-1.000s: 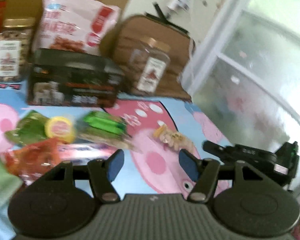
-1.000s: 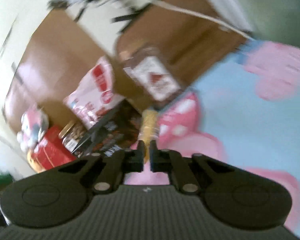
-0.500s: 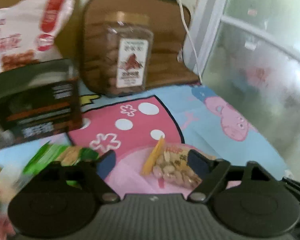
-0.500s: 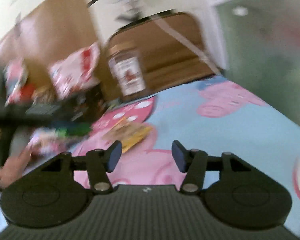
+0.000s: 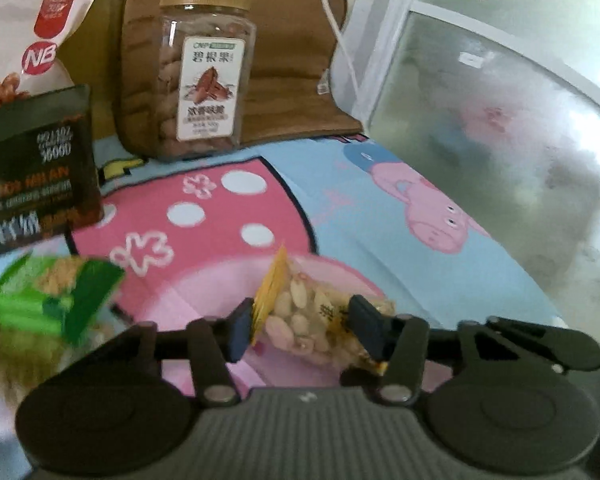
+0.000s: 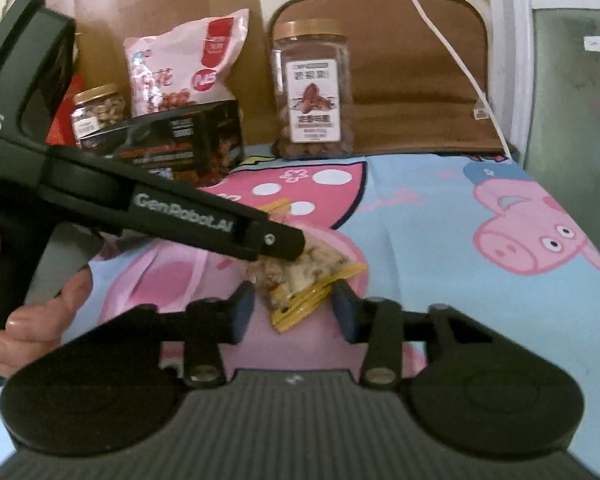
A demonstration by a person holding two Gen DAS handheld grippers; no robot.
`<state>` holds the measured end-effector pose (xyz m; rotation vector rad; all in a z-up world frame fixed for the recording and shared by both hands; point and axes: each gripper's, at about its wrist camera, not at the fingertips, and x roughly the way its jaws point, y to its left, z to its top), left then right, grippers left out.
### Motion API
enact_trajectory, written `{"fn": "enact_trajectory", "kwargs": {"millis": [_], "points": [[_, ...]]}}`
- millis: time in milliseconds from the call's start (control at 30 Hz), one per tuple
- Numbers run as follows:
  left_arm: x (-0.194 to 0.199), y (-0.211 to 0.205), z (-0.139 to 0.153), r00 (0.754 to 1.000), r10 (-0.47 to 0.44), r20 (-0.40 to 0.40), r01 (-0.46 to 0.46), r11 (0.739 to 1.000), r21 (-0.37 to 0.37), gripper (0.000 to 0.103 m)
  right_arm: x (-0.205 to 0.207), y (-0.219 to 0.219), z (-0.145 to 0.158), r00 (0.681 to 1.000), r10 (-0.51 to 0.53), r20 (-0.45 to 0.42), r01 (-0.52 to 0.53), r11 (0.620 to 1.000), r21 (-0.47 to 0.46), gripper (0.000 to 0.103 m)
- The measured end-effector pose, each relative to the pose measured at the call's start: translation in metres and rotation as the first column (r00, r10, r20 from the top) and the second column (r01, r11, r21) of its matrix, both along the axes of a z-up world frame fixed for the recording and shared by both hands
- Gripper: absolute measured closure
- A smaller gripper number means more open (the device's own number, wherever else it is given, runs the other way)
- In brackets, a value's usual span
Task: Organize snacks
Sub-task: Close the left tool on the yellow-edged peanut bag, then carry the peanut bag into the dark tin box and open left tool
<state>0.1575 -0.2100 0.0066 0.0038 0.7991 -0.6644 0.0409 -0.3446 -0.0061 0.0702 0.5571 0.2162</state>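
Left gripper (image 5: 302,326) jaws, just closing in, both pads against small clear peanut packet (image 5: 312,320) with yellow edges, gripping it. Right gripper (image 6: 294,310) jaws also just narrowing, straddling the packet's near yellow end with gaps either side, not clamped. Packet lies flat on pink patch of cartoon pig mat (image 6: 480,208). Left gripper reaches over the packet from its left; a hand (image 6: 32,320) holds its handle. Behind packet: tall nut jar (image 6: 312,90) against brown cushion (image 6: 412,80). Behind-left of packet: dark box (image 6: 180,144), pink-white bag (image 6: 184,60), small jar (image 6: 98,114). Left of packet: green wrappers (image 5: 52,296), blurred.
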Motion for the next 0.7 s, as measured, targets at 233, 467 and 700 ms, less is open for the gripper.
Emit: {"fn": "enact_trajectory", "kwargs": {"millis": [233, 467, 700], "points": [[-0.067, 0.049, 0.005, 0.998, -0.070, -0.001, 0.070, 0.997, 0.019, 0.058, -0.040, 0.014, 0.003, 0.993, 0.118, 0.008, -0.118, 0.993, 0.031, 0.064], [-0.111, 0.138, 0.005, 0.998, 0.018, -0.063, -0.017, 1.000, 0.021, 0.059, -0.062, 0.069, 0.007, 0.941, 0.337, 0.016, -0.337, 0.941, 0.032, 0.064], [-0.131, 0.188, 0.007, 0.992, 0.116, -0.053, -0.117, 0.993, -0.021, 0.045, -0.045, 0.116, 0.012, 0.904, 0.428, 0.012, -0.428, 0.904, 0.005, 0.047]]}}
